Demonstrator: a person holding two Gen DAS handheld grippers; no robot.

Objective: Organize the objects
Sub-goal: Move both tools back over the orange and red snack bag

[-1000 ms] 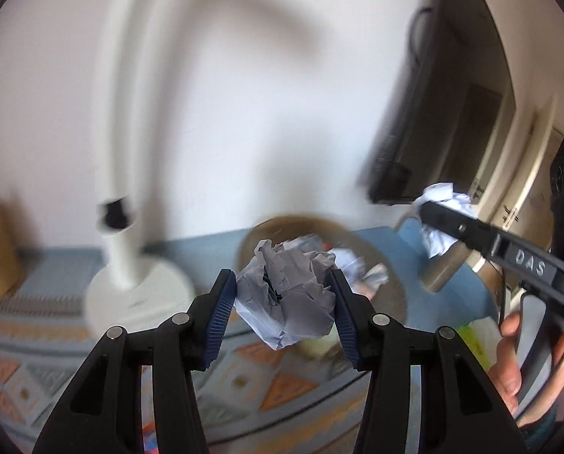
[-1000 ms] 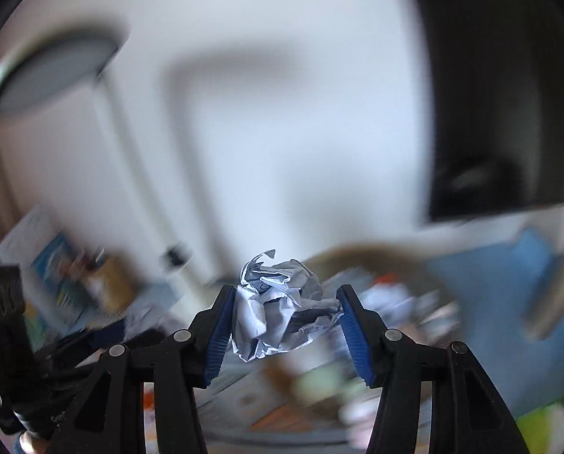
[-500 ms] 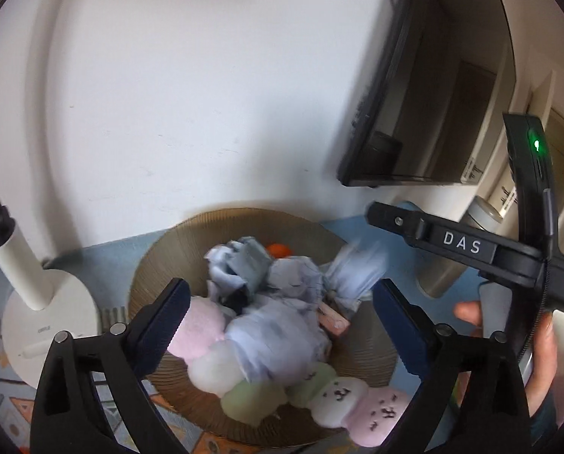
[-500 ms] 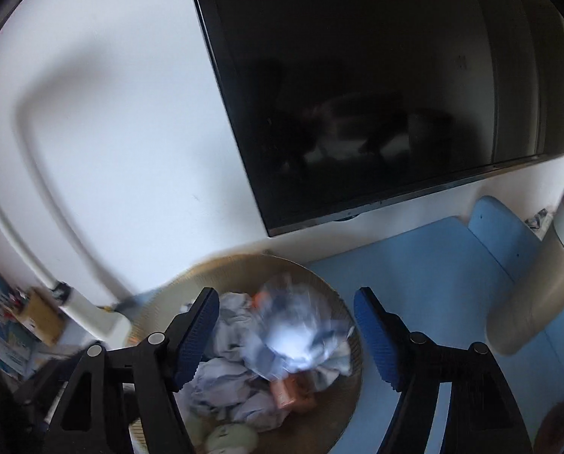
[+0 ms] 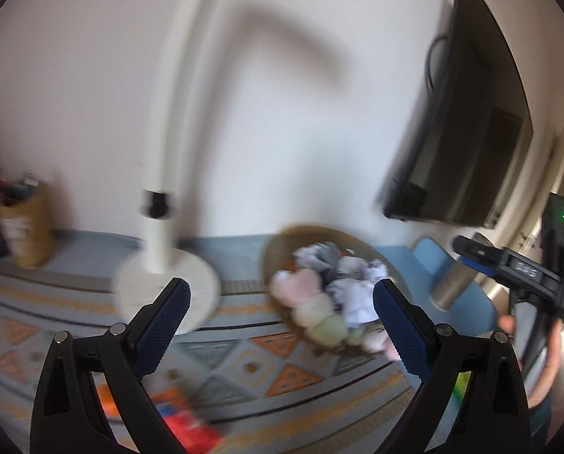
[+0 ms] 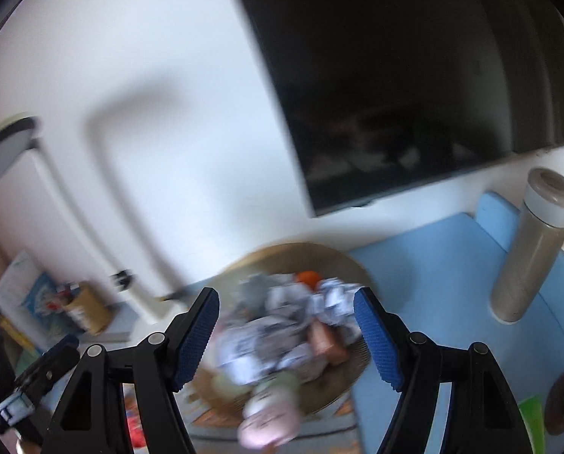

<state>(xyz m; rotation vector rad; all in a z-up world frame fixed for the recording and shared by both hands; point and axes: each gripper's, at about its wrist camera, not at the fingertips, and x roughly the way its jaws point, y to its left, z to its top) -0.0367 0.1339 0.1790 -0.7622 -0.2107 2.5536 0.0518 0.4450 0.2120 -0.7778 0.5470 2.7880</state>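
Note:
A round woven basket (image 5: 282,240) (image 6: 301,250) holds several crumpled paper balls (image 5: 344,278) (image 6: 282,321) and soft pastel plush toys (image 5: 299,289) (image 6: 268,418). My left gripper (image 5: 282,317) is open and empty, and hangs over the patterned cloth just left of the basket. My right gripper (image 6: 285,336) is open too, nothing pressed between its pads, and sits above the basket's contents. The left wrist view shows the right gripper (image 5: 508,265) at the far right, held by a hand. Both views are blurred by motion.
A white lamp base (image 5: 168,291) and its stem stand left of the basket. A dark monitor (image 6: 395,75) hangs on the wall behind. A beige flask (image 6: 531,246) stands on the blue mat (image 6: 433,265). A brown bag (image 5: 25,227) is at far left, red packets (image 5: 180,416) near the front.
Both grippers held a crumpled paper ball a second ago; both opened and the balls dropped into the basket. The left gripper has since swung left, away from the basket.

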